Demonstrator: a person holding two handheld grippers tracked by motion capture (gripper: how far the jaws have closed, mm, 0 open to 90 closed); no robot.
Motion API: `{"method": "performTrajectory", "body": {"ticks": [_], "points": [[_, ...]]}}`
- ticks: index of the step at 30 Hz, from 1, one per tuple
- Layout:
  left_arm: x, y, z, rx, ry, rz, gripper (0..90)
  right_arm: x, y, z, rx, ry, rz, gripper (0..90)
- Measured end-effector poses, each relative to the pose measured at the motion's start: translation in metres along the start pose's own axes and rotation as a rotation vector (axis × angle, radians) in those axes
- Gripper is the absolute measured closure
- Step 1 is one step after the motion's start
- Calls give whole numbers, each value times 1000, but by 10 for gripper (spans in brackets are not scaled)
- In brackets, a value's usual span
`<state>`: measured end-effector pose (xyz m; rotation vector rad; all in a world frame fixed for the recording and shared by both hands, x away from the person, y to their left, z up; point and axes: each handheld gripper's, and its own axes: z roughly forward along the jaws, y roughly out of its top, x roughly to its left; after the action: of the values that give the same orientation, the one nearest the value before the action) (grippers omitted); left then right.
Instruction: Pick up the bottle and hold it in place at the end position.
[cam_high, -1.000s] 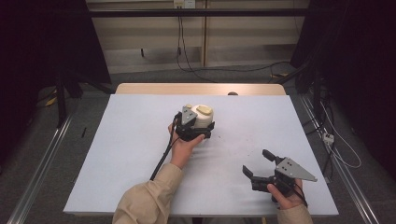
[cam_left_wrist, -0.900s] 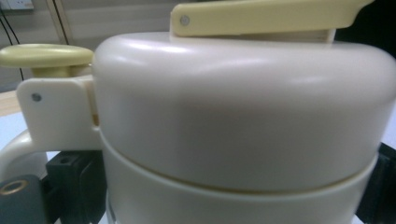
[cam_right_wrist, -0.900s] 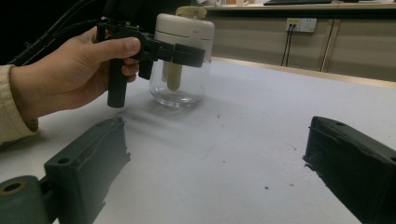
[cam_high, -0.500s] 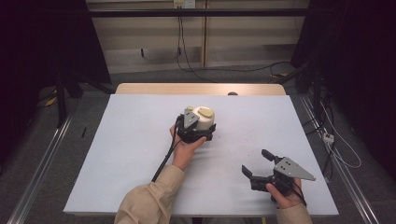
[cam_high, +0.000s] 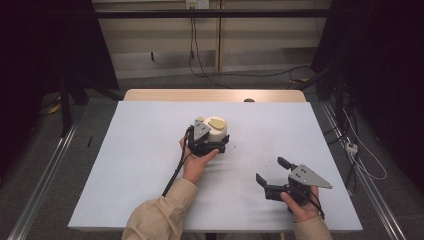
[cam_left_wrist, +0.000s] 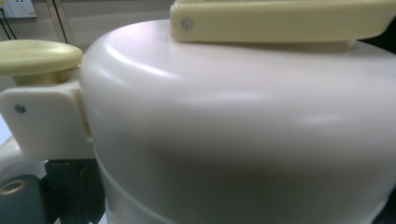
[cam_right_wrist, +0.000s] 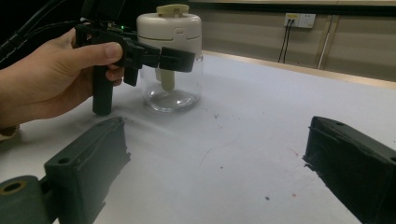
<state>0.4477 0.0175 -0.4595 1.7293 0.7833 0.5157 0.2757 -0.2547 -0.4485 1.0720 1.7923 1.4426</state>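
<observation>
A jar with a clear glass body and a cream lid stands near the middle of the white table. The lid carries a yellow handle and a yellow side knob. My left gripper is shut on the jar just under the lid, one jaw crossing its front. The left gripper view looks at the lid from very close. My right gripper rests open near the table's front right, nothing between its jaws, which point towards the jar.
Small dark specks dot the table between the two grippers. A wooden edge runs along the table's far side. Cables trail on the floor at the right and behind.
My left gripper and the jar have shifted slightly right and nearer. The right gripper has stayed in place and open.
</observation>
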Motion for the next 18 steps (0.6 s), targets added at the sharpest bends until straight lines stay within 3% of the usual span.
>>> {"method": "performTrajectory", "body": {"ticks": [18], "points": [[-1,-2,-2,-2,3,-4,52,0,8,16,16,33,7,51]]}}
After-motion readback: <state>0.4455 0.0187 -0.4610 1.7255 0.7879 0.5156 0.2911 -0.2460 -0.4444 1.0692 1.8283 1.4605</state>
